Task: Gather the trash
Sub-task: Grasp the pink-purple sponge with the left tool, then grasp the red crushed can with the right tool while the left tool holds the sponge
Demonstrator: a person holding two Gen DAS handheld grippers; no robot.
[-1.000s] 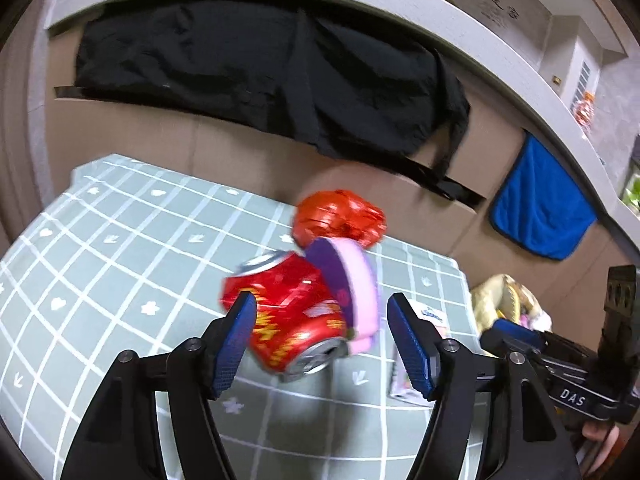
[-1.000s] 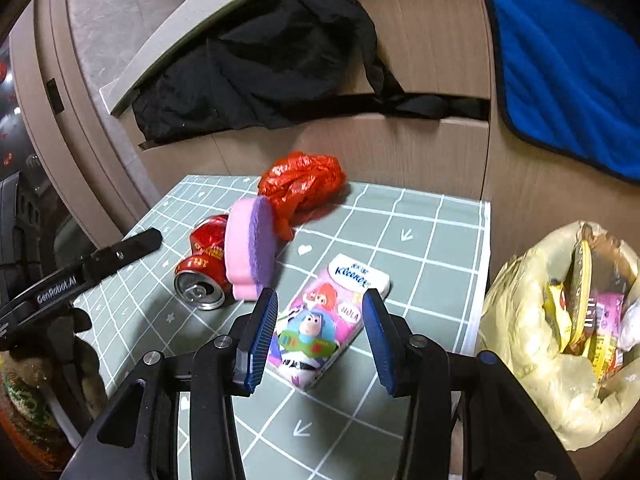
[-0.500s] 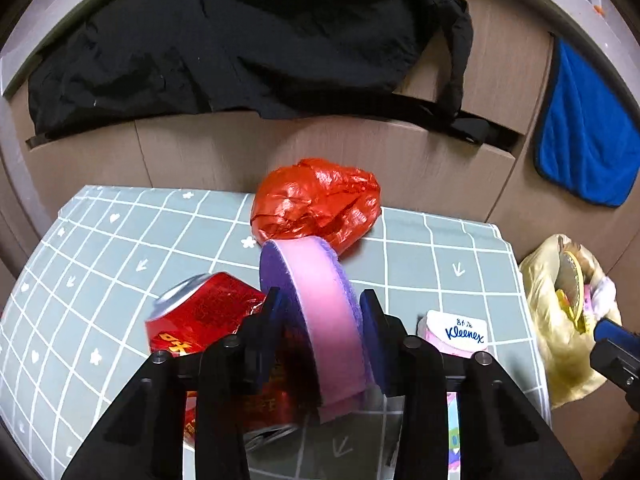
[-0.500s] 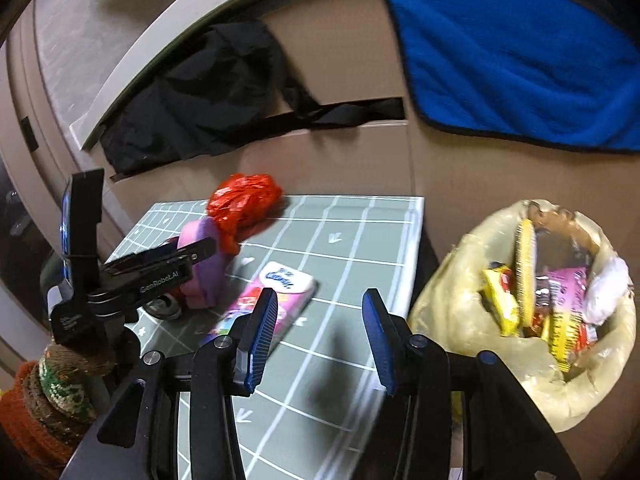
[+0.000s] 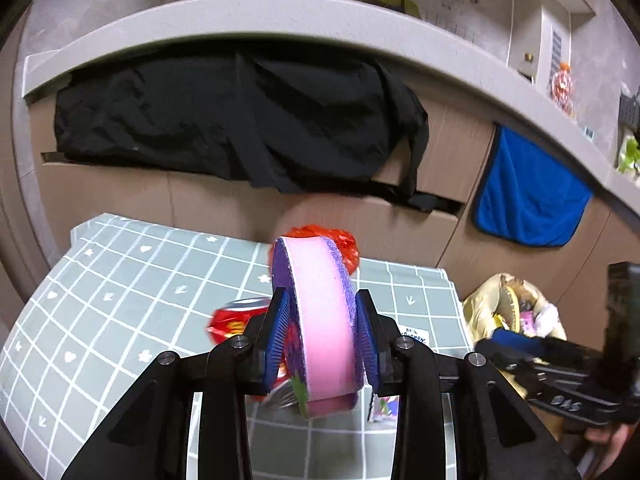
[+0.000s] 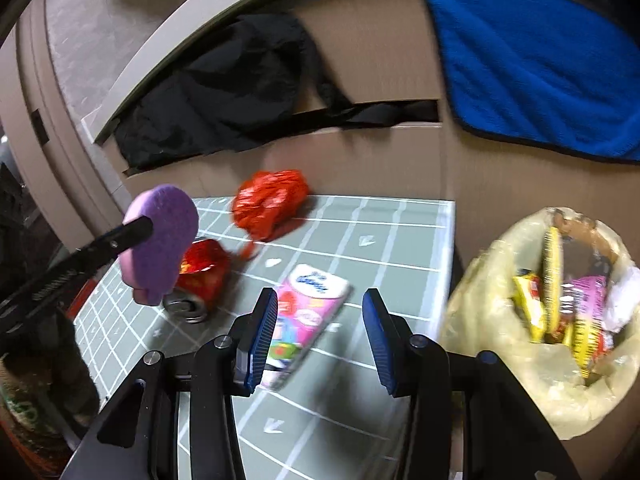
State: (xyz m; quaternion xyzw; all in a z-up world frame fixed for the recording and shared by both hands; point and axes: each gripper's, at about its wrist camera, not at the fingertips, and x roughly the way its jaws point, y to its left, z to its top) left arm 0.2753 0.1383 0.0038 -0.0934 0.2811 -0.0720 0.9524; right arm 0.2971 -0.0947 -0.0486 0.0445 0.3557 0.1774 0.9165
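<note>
We have the left tongs just closed on the pink-purple sponge, lifted off the bench. Right tongs wide, empty; trash bag at 3 o'clock.

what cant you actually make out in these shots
- Red can: left wrist view, mostly hidden behind the sponge gripped in the left tool; label blurred.
- Tissue pack: right wrist view, motion-blurred, print unreadable; near end hidden by a pad of the open right tool.
- Trash bag: contents jumbled, bottom cut off.
- Red plastic bag: blurred; contents unknown.
</note>
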